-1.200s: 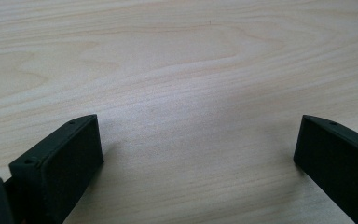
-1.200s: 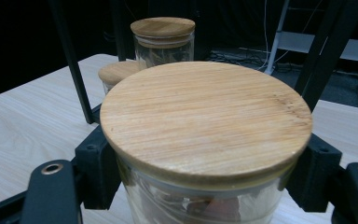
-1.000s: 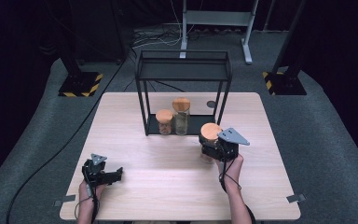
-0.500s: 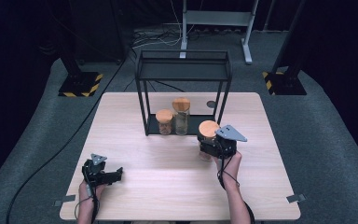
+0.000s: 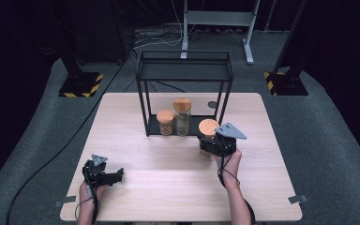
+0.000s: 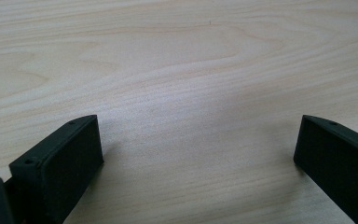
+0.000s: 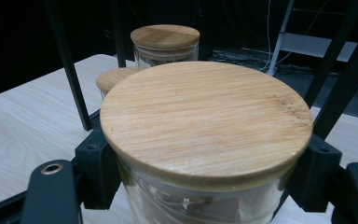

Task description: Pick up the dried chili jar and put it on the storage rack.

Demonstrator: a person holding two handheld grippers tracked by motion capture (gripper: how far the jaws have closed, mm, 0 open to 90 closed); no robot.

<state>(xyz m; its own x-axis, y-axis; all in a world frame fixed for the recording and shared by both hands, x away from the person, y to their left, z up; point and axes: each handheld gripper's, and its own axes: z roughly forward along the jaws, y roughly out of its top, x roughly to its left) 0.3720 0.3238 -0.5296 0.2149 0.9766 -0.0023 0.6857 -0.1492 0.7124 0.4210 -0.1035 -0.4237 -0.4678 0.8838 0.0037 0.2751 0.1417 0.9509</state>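
At the centre of the high view stands the table [image 5: 136, 117], pale wood, with a black wire rack [image 5: 183, 75] at its far middle. On the rack's bottom shelf are two glass jars with wooden lids: a tall jar [image 5: 182, 116] and, just beside it on the left of the frame, a short jar [image 5: 165, 121]. The shelf space to the right of the tall jar looks free. Just right of centre, near the rack's front right leg, the right gripper [image 5: 212, 145] clamps a third jar [image 5: 209, 132] by its glass body; in the right gripper view the black jaws press on either side of it just under the wooden lid [image 7: 205, 116], and the other two jars show beyond. Whether this jar rests on the table or hangs just above it I cannot tell. At lower left the left gripper [image 5: 117, 174] lies low on the tabletop, jaws wide apart with nothing between them. Judgement: step in hand is carrying the held jar to the rack. Next move calls for passing it between the front legs, keeping it upright, setting it down beside the tall jar without knocking it.
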